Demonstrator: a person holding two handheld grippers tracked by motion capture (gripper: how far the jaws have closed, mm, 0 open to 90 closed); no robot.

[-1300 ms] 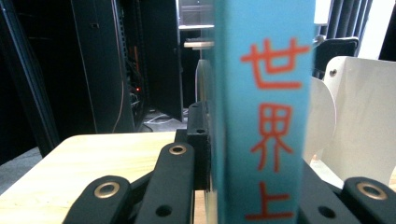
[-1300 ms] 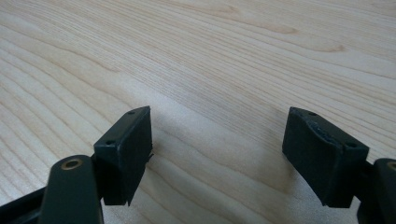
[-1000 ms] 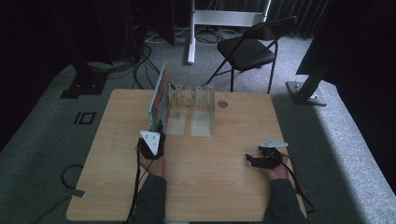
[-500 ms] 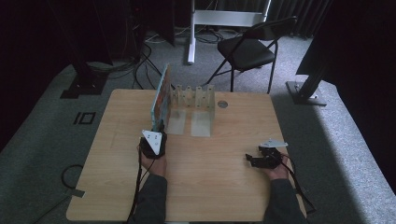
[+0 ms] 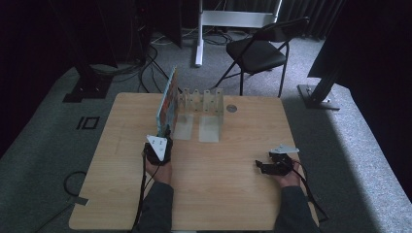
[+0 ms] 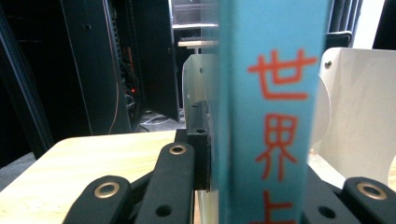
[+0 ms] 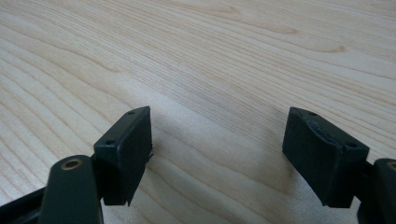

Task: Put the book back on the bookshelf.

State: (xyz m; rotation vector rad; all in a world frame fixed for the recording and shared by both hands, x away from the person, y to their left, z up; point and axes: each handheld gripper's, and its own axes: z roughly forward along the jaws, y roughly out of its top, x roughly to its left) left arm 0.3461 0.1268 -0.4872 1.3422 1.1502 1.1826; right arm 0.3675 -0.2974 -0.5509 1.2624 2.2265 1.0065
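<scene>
Left gripper clamped on thin teal book with red characters, upright at left end of white slotted metal rack; right gripper jaws apart, empty, over light wooden table. Risk: book tips or catches a divider if pushed in tilted.

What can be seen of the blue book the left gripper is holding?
The book is thin, with a teal-blue spine bearing red-orange characters and a colourful, blurred cover. It stands upright on edge, spine toward the person, at the left end of the pale divider rack on the wooden table. The left gripper is shut on its near lower edge, a jaw on each side. Whether the book touches the rack cannot be told.
</scene>
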